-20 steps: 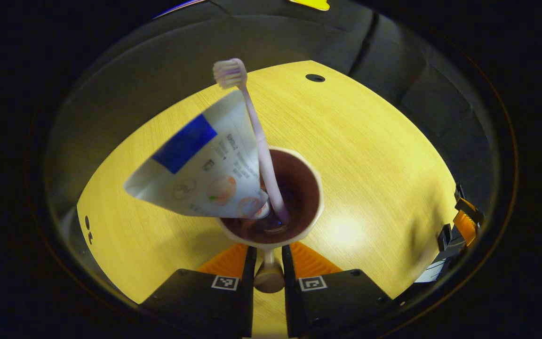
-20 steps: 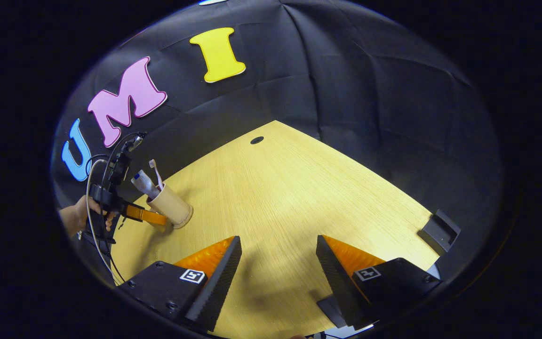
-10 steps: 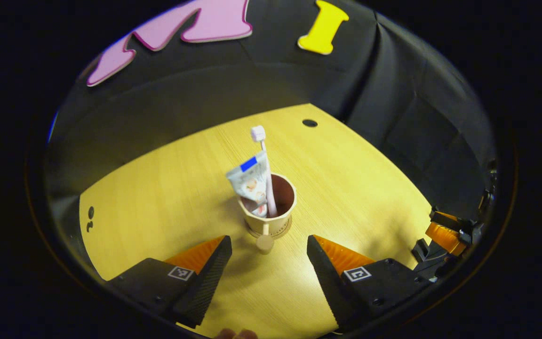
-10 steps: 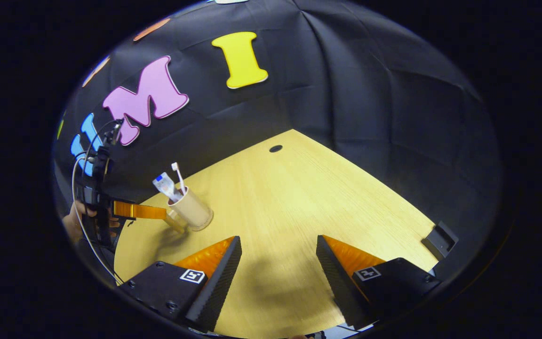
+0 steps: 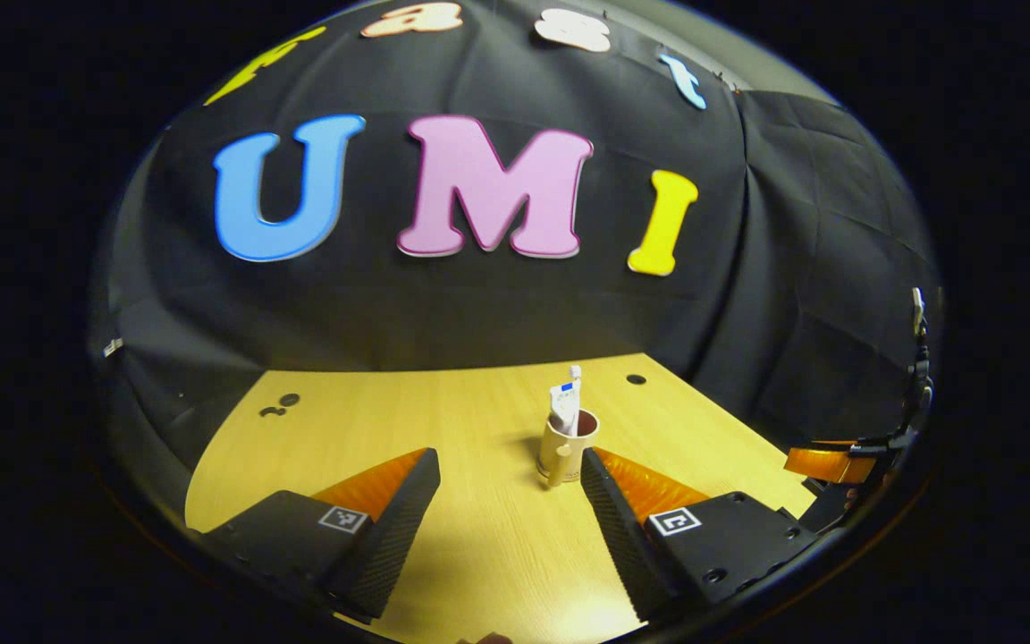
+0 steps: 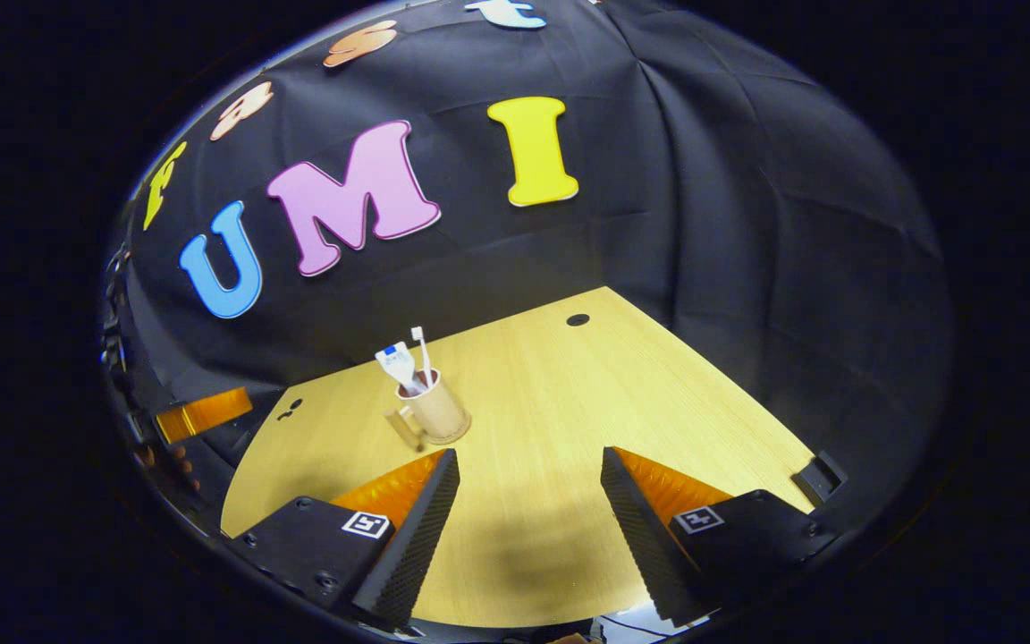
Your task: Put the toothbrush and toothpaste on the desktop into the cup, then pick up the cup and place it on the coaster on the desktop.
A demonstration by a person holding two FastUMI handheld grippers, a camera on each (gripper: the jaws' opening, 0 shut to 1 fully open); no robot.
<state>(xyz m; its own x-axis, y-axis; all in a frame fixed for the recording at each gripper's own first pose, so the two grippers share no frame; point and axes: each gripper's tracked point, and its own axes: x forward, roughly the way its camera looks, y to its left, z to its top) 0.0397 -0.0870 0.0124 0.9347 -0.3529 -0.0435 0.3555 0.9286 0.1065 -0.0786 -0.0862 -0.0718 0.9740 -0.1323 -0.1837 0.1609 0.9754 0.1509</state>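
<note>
a pale wooden desktop [image 6: 569,429] with a round cable hole [image 6: 578,319] runs to the black cloth wall [image 6: 730,224], the cup [image 6: 437,411] standing upright on its coaster [image 6: 454,437] with toothbrush [image 6: 419,344] and toothpaste [image 6: 397,363] inside, while left gripper [image 5: 508,487] and right gripper [image 6: 528,487] hover spread apart, holding nothing.

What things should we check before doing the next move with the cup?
1. Toothbrush in the cup: ok, it stands up out of the rim.
2. Toothpaste in the cup: ok, it leans beside the toothbrush.
3. Cup upright on the desk: ok.
4. Cup on the coaster: a thin disc shows under its base, but how well it is centred cannot tell.
5. Left gripper clear of the cup: ok, open, nothing between the fingers.
6. Right gripper clear: ok, open over bare desk, apart from the cup.
</note>
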